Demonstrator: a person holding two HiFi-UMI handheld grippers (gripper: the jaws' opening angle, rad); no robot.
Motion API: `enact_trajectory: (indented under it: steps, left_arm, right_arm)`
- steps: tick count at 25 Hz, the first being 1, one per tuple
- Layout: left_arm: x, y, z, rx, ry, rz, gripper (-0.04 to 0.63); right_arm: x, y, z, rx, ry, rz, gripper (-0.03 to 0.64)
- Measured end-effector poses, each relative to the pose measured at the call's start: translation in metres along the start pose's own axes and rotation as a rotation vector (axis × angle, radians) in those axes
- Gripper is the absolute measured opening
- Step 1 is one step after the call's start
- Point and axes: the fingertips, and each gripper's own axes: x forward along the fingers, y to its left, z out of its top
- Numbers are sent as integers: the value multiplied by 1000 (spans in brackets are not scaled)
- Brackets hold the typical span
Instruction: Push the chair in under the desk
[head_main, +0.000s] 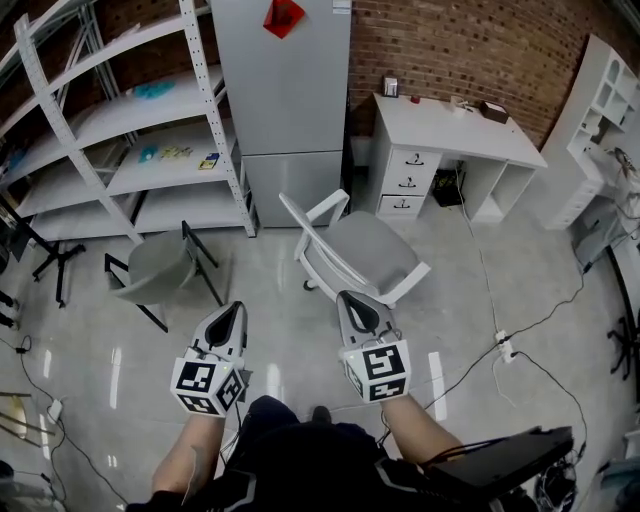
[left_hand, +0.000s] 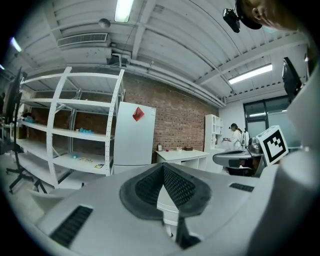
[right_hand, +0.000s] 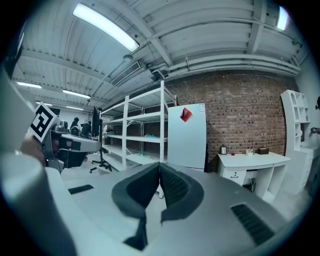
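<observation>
Here, held left gripper (head_main: 235, 310) and right gripper (head_main: 350, 298) pressed together, empty, pointed roughly level: judged fit as blunt pushers, no pinch required. Found chair (head_main: 370, 250) on open floor just beyond right gripper, contact not confirmed, turned askew, well apart from desk (head_main: 440, 125) at brick wall (head_main: 470, 45). Judged push not yet begun; desk too far for one short shove.

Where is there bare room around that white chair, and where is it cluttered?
Bare floor lies between the white chair and the desk, and between it and the grey chair. Cables crowd the floor to the right.
</observation>
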Motion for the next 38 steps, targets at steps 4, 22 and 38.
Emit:
enact_trajectory:
  steps: [4,22,38]
  left_arm:
    - [22,6,6,14,-6,-21,3]
    - [176,81,3,34,39,-205,3]
    - [292,148,-20,144,149,-387,3]
  right_arm:
    - [14,-12,2,-1,3,-19,8]
    - [146,-53,-11,-42,82,-110,9]
    - [242,-80,-55,-14,236,-172,103]
